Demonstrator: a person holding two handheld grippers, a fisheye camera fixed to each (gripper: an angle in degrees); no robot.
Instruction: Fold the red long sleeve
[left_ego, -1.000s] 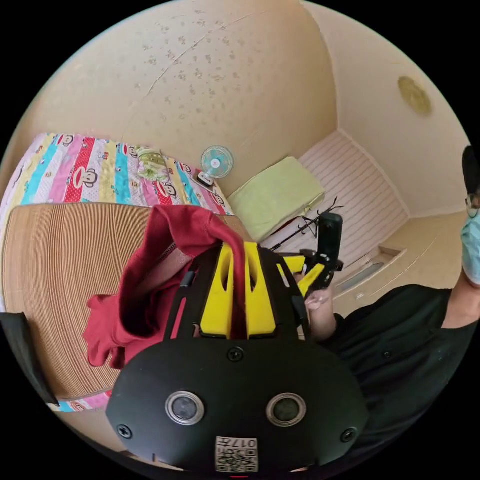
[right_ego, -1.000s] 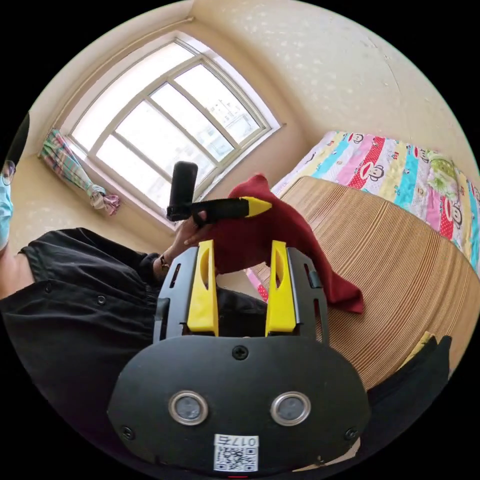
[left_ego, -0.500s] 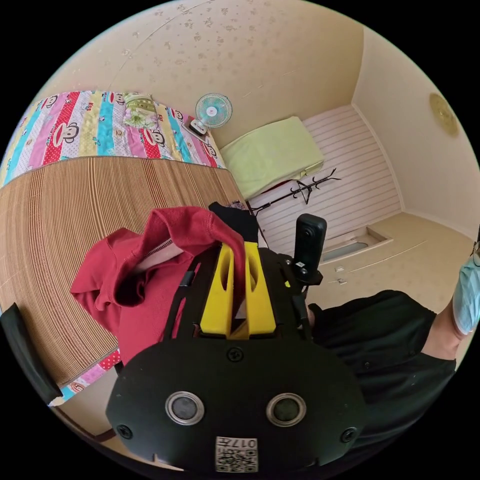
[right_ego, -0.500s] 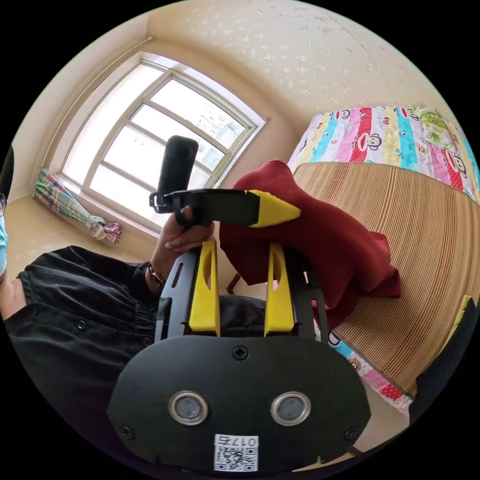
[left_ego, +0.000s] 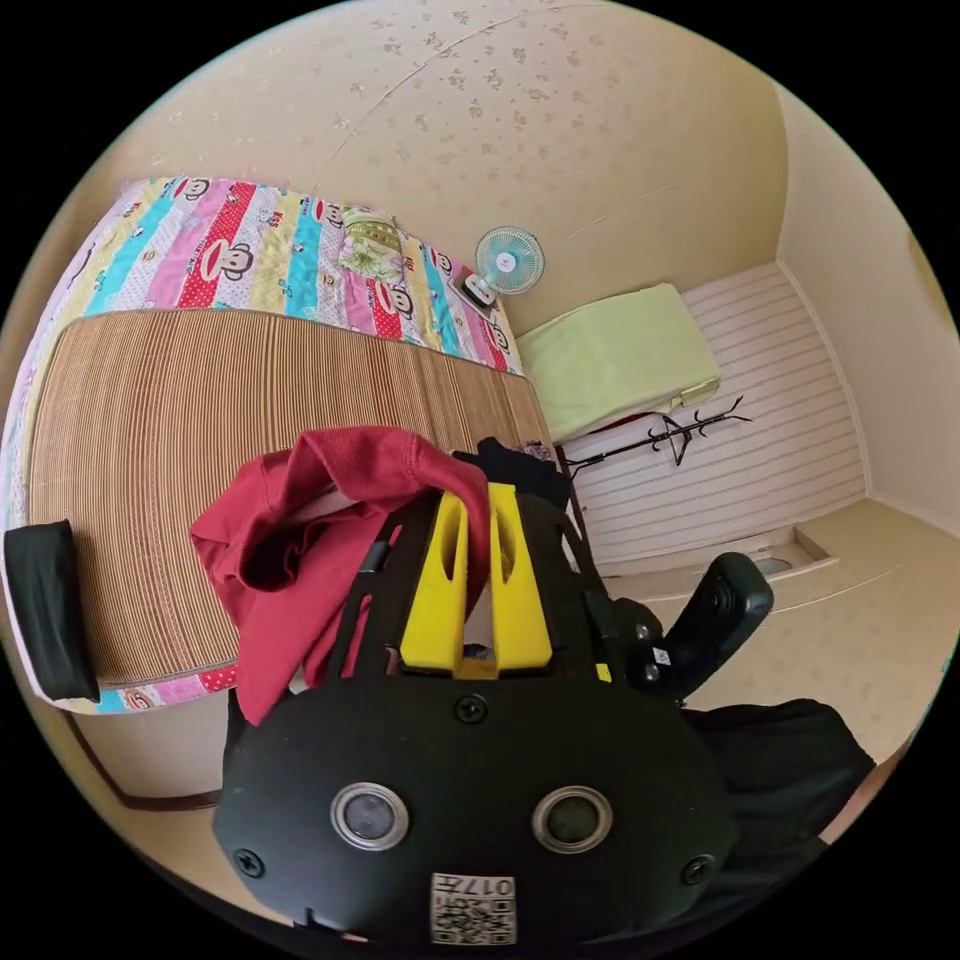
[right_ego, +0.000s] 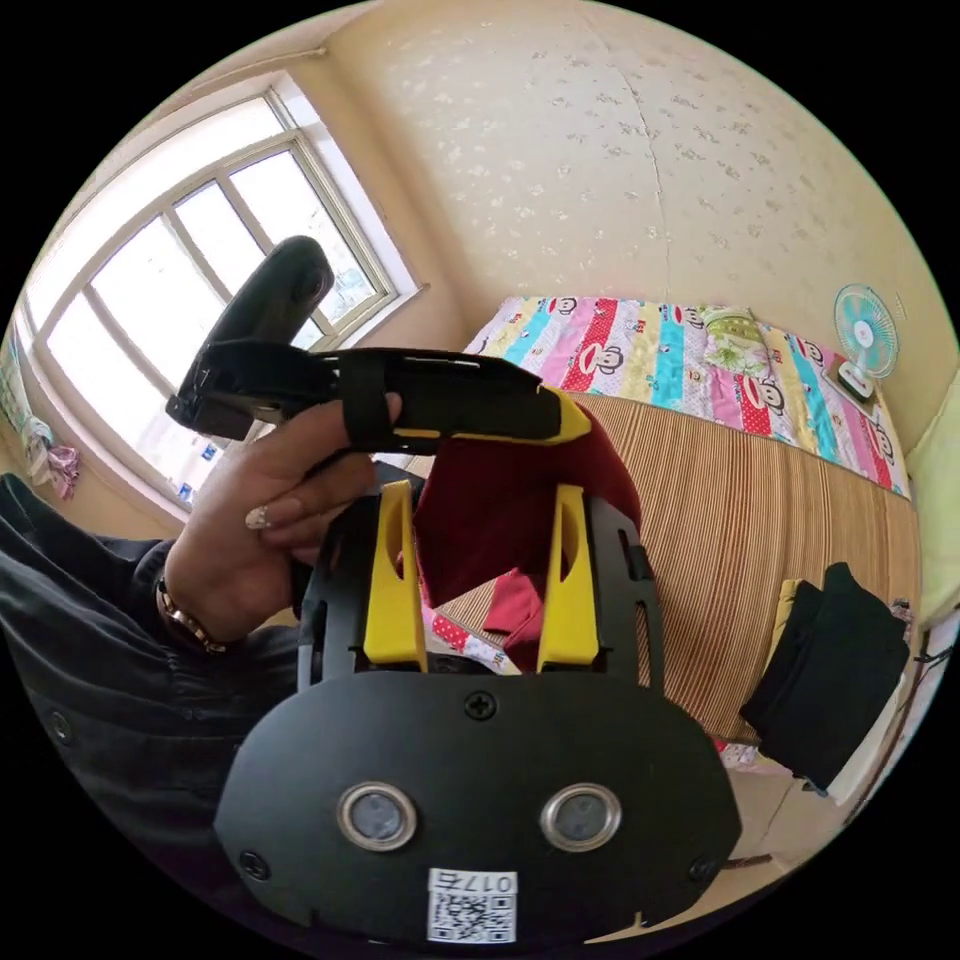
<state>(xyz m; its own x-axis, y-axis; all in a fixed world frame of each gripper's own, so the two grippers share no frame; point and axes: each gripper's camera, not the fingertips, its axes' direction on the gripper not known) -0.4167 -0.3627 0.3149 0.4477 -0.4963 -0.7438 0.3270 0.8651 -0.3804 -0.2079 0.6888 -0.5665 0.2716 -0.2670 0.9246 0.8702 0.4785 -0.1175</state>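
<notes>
Woven mat (left_ego: 180, 420) covers the bed below us; above its near edge we see the red long sleeve (left_ego: 300, 520) hanging, clenched in the left gripper (left_ego: 478, 500). Our right gripper (right_ego: 482, 520) gapes beside it.

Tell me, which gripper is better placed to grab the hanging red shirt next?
Probably the right gripper: its jaws stand open, with the red shirt hanging between them. The left gripper is already shut on the shirt.
</notes>
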